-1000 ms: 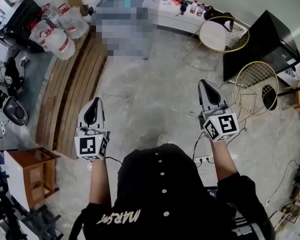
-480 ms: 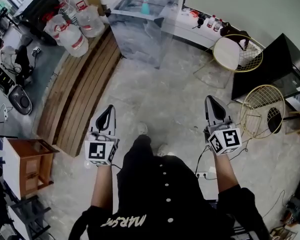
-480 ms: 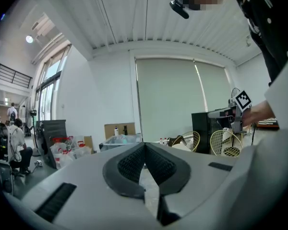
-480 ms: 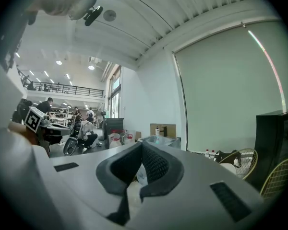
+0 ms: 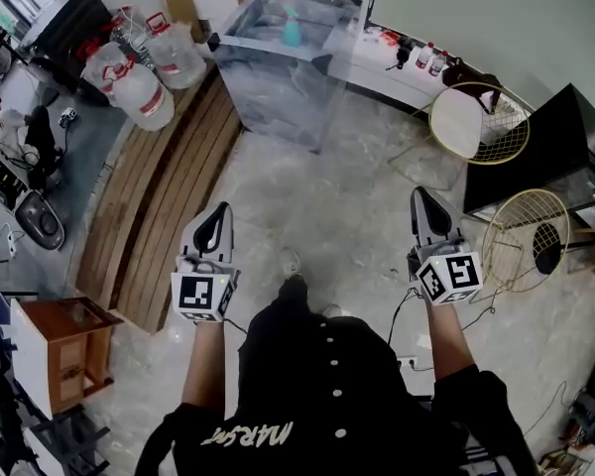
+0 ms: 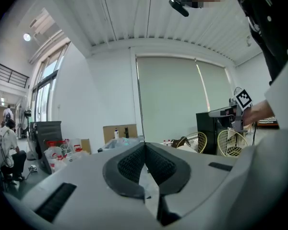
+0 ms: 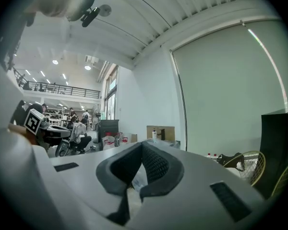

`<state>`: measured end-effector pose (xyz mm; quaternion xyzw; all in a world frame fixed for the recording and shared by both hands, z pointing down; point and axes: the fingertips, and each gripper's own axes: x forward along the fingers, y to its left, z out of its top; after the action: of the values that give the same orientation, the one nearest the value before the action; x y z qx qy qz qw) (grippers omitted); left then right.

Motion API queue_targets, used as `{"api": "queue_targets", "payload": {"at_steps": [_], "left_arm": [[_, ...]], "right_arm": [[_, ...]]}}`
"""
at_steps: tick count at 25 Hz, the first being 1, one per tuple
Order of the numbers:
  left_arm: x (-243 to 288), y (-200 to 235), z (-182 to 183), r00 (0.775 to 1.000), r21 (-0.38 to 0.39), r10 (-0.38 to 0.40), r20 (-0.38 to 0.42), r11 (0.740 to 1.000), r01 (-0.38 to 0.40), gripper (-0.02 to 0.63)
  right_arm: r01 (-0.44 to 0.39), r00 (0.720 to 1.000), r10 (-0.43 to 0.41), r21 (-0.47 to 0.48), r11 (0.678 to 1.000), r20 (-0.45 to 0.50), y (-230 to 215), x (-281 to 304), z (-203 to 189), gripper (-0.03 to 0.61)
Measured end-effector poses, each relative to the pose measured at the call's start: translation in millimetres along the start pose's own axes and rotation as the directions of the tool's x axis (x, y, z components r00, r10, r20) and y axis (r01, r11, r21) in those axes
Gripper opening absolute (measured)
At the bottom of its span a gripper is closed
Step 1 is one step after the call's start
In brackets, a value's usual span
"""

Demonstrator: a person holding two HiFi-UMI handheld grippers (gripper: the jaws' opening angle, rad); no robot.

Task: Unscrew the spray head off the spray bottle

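**Both grippers shut and empty; spray bottle far off on the clear table**

The left gripper (image 5: 219,213) and right gripper (image 5: 420,197) are held out over the bare floor, near the person (image 5: 322,385), with their tips pointing to the far side. In each gripper's own view the two dark pads are pressed together at the tips, with nothing between them.

The spray bottle (image 5: 292,32), pale teal, stands upright on a clear table (image 5: 275,85) at the far side of the room, well apart from both grippers. It is so small in the head view that its top cannot be made out in any detail. In both gripper views the closed jaws fill the lower half and cover most of the table, and the bottle cannot be picked out there.

Far left of the table stand water jugs (image 5: 127,75), beside a strip of planks (image 5: 159,191). To the right are two wire chairs (image 5: 479,122), the nearer one partly behind the right gripper. The person's body is cut off at the near edge of the head view, so only the forearms, shoulders and dark top show.
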<state>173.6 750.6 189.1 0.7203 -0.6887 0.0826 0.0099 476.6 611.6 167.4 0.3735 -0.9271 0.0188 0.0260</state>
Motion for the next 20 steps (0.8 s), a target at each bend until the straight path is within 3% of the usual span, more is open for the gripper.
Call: {"api": "queue_targets", "payload": {"at_steps": [12,16,20], "left_arm": [[96,106,15,0.998,-0.010,-0.033,0.056,0.999,0.033,0.017],[114,132,22,0.995,-0.014,-0.053,0.085,0.998,0.054,0.017],[133,144,15,0.996,-0.012,-0.068,0.066,0.998,0.068,0.017]], "right_arm": [[-0.030,0.999,0.031,-0.017,0.999,0.031,5,153,31,0.012],[-0.019,0.999,0.020,-0.018,1.000,0.039,11,182,41,0.014],[-0.009,0.999,0.010,-0.021,1.000,0.036,8,202,39,0.012]]}}
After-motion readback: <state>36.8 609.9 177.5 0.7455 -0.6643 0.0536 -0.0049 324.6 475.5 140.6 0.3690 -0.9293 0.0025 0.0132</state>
